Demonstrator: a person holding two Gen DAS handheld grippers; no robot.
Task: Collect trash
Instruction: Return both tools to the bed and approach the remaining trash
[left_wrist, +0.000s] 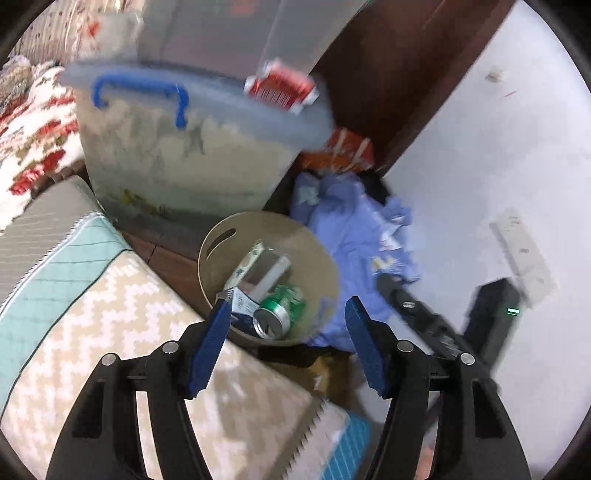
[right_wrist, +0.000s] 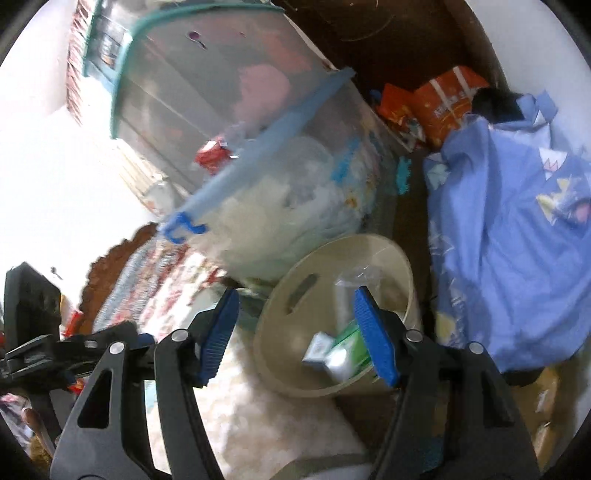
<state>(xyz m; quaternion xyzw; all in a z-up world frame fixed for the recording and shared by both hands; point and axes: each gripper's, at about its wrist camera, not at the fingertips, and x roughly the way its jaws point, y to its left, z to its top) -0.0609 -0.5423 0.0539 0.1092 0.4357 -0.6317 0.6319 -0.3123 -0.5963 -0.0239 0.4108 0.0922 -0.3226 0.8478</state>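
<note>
A round beige bin (left_wrist: 325, 258) stands on the floor between a patterned cushion and a blue cloth. Inside it lie a green drink can (left_wrist: 286, 299), a silver and green carton (left_wrist: 258, 264) and a small blue and white box (left_wrist: 242, 301). My left gripper (left_wrist: 288, 306) hovers over the bin, open, with nothing between its blue pads. In the right wrist view the same bin (right_wrist: 284, 332) holds a green and white carton (right_wrist: 347, 349), a small box (right_wrist: 317, 347) and a clear wrapper (right_wrist: 356, 277). My right gripper (right_wrist: 295, 293) is open over its rim and holds nothing.
Behind the bin stands a clear storage tub (left_wrist: 177, 155) with a blue handle and a red packet (left_wrist: 280, 88) on its lid. A blue cloth (right_wrist: 509, 240) and orange snack bags (right_wrist: 443, 103) lie at the right. A white power strip (left_wrist: 524, 251) rests on the pale floor.
</note>
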